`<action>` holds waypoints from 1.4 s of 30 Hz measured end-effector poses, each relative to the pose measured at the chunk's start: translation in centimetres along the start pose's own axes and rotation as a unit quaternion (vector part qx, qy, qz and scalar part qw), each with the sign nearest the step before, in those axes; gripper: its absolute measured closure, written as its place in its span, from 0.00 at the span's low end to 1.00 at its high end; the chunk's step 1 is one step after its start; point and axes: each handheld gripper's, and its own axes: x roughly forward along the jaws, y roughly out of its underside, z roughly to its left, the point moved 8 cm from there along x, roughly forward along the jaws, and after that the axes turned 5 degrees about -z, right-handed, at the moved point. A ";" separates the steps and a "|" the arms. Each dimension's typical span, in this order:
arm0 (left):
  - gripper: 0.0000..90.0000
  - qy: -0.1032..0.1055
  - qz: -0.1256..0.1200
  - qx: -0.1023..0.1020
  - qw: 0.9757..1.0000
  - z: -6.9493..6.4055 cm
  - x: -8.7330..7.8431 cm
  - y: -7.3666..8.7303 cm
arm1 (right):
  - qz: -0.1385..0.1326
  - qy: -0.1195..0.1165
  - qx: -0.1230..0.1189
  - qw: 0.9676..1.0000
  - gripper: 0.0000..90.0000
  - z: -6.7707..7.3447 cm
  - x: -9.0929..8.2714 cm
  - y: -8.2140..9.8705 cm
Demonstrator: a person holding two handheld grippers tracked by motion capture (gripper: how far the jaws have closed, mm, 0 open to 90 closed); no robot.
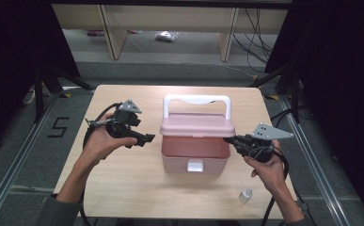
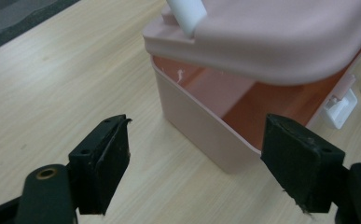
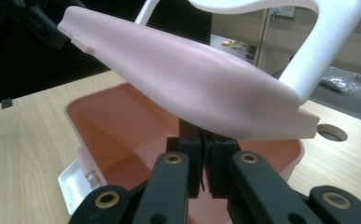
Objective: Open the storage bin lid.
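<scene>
Right claw (image 3: 205, 161) under raised lid (image 3: 187, 88) (high view: small bottle (image 1: 245, 195))

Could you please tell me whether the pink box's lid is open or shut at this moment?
Open. The lid is raised above the pink box, showing its empty reddish inside, with the shut right gripper under the lid's edge.

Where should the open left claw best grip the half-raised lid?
On the lid's free left edge, coming in level from the box's left side. The lid sits tilted above the box, leaving a gap under that thin rim, and the left claw is open beside it.
</scene>
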 end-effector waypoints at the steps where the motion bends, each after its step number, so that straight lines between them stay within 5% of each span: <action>1: 0.25 0.000 0.000 0.000 1.000 0.0 0.0 0.0 | 0.000 0.000 0.000 1.000 0.97 0.0 0.0 0.0; 13: 0.29 0.035 -0.027 -0.057 0.997 -2.0 4.3 2.4 | 0.013 0.007 0.001 1.000 0.97 0.3 0.2 -1.2; 20: 0.36 0.037 -0.011 -0.047 0.998 -2.6 6.2 3.0 | 0.009 0.001 0.002 1.000 0.97 0.2 0.6 -1.5; 24: 0.47 0.046 -0.019 -0.060 0.997 -2.9 7.3 3.4 | 0.007 0.005 -0.016 1.000 0.97 -0.5 0.6 -1.9; 29: 0.52 0.034 -0.018 -0.051 0.998 -3.2 7.3 3.4 | 0.008 0.002 -0.006 1.000 0.97 -0.6 0.8 -2.3; 42: 0.56 0.013 -0.013 -0.039 0.999 -3.7 7.0 3.4 | 0.002 0.007 -0.022 1.000 0.99 -2.6 1.4 -3.5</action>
